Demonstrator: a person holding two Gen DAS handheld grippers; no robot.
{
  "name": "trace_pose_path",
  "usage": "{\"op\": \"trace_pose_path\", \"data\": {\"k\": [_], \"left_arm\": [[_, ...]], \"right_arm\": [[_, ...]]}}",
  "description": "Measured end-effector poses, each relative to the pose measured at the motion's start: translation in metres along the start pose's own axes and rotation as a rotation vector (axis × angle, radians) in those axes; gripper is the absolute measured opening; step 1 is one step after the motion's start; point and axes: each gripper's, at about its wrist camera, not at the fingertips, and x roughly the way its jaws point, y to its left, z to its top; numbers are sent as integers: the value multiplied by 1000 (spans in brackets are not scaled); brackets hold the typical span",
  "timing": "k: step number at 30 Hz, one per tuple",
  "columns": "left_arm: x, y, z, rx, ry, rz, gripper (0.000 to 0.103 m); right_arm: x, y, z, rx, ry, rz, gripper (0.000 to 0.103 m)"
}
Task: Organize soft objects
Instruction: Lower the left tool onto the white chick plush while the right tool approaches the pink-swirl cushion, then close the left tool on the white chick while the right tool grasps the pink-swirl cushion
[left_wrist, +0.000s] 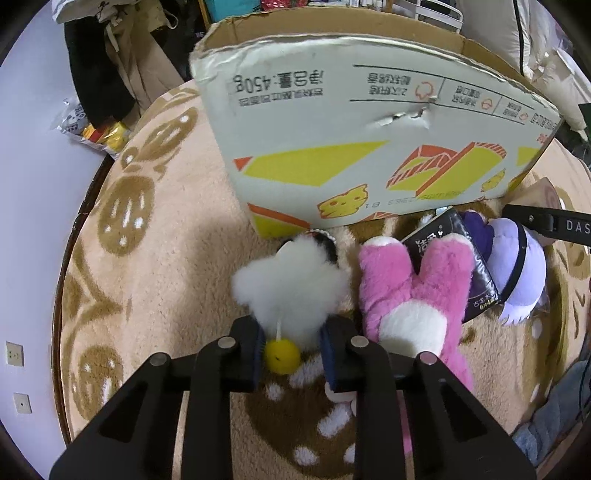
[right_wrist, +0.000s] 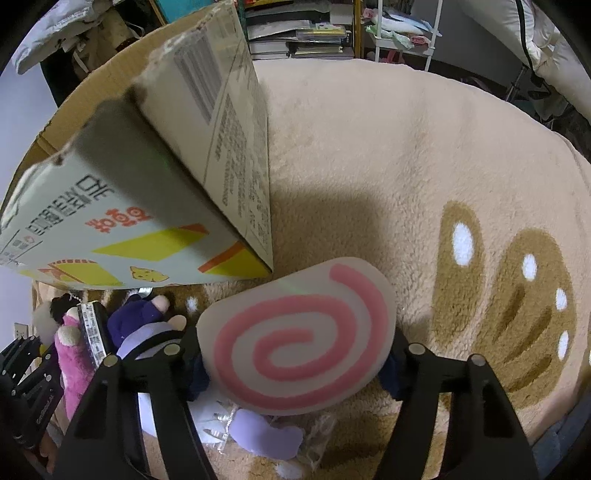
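In the left wrist view my left gripper (left_wrist: 291, 350) is shut on a fluffy white plush (left_wrist: 291, 284) with a yellow ball (left_wrist: 282, 355) hanging at its lower end. Right beside it lies a pink plush (left_wrist: 410, 291) on the rug. In the right wrist view my right gripper (right_wrist: 295, 358) is shut on a flat white cushion with a pink spiral (right_wrist: 299, 339), its pads pressing both edges. A purple plush doll (right_wrist: 255, 432) lies under the cushion. The open cardboard box (left_wrist: 369, 147) stands just behind all the toys.
A dark tissue pack (left_wrist: 458, 258) and a lilac-haired doll (left_wrist: 517, 273) lie right of the pink plush. The beige rug with brown patterns (right_wrist: 406, 166) spreads out to the right. Clothes (left_wrist: 110, 66) and shelves (right_wrist: 303, 33) stand at the back.
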Motion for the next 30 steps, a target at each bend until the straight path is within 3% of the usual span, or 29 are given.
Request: {"op": "trace_pose_path", "data": {"k": [16,23,30], "left_arm": [[-36,-3,-4,6,-105,5,20],[-40,0,-5,-6,-122,-60,14],[-29,8,-2,-48,-84,-68,20]], "right_arm": [[-47,0,-15,-17,-65,59,69],[-61,3,-24,-23,-87,76,69],[-61,5,-24,-25,-91,88,69]]}}
